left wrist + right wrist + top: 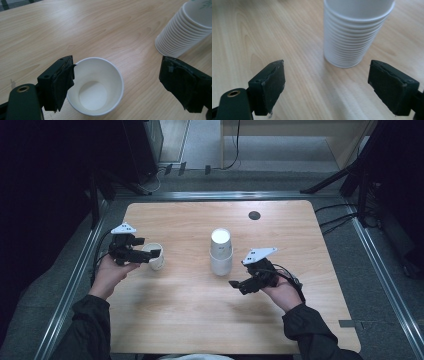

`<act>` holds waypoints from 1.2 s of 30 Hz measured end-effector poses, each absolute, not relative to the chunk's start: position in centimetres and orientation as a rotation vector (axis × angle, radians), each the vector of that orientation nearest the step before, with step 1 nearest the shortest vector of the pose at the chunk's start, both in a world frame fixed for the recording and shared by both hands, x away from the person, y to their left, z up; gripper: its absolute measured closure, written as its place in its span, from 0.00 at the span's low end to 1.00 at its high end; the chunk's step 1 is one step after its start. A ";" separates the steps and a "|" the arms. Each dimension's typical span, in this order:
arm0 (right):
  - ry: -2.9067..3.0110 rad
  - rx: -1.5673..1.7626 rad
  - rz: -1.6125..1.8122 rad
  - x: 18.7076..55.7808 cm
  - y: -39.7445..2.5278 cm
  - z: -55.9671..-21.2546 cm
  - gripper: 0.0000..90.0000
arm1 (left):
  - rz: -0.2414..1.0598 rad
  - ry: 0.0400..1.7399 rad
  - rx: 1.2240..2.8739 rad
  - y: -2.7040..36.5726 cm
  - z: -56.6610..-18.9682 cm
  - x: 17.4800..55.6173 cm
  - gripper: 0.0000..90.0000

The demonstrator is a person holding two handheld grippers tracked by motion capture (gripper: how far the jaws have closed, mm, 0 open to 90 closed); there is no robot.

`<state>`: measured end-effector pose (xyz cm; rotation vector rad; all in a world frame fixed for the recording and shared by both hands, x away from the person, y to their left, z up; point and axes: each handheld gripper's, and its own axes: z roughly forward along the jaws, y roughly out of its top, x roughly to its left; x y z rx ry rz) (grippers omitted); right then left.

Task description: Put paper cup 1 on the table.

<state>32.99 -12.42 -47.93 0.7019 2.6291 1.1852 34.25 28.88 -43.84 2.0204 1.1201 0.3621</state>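
Note:
A single white paper cup (96, 87) stands mouth up on the wooden table (200, 320), left of centre (157, 258). My left gripper (120, 75) is open around it. Its left jaw touches the cup's rim and the right jaw stands well clear. In the high view that left gripper (148, 248) points right from the person's left hand. A stack of white cups (220, 251), bottoms up, stands mid-table, also visible as the stack (185, 27) and the stack (354, 32). My right gripper (327, 77) is open and empty, just short of the stack, at the stack's front right (239, 286).
A dark round grommet (254, 215) sits near the table's far edge. Metal rails (380, 265) frame the table, with black stands and cables (345, 220) beyond the right and far sides. Bare wood lies in front of both hands.

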 end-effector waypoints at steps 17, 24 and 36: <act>2.618 0.686 1.449 35.9 -12.8 -45.7 0.17 | 0.291 0.994 2.043 25.4 -42.8 30.8 0.15; 2.640 0.612 1.402 36.6 -11.7 -44.5 0.17 | 0.278 0.997 2.065 24.0 -43.2 29.8 0.15; 2.676 0.527 1.375 38.9 -10.1 -42.4 0.18 | 0.241 0.949 2.099 22.5 -43.8 28.0 0.15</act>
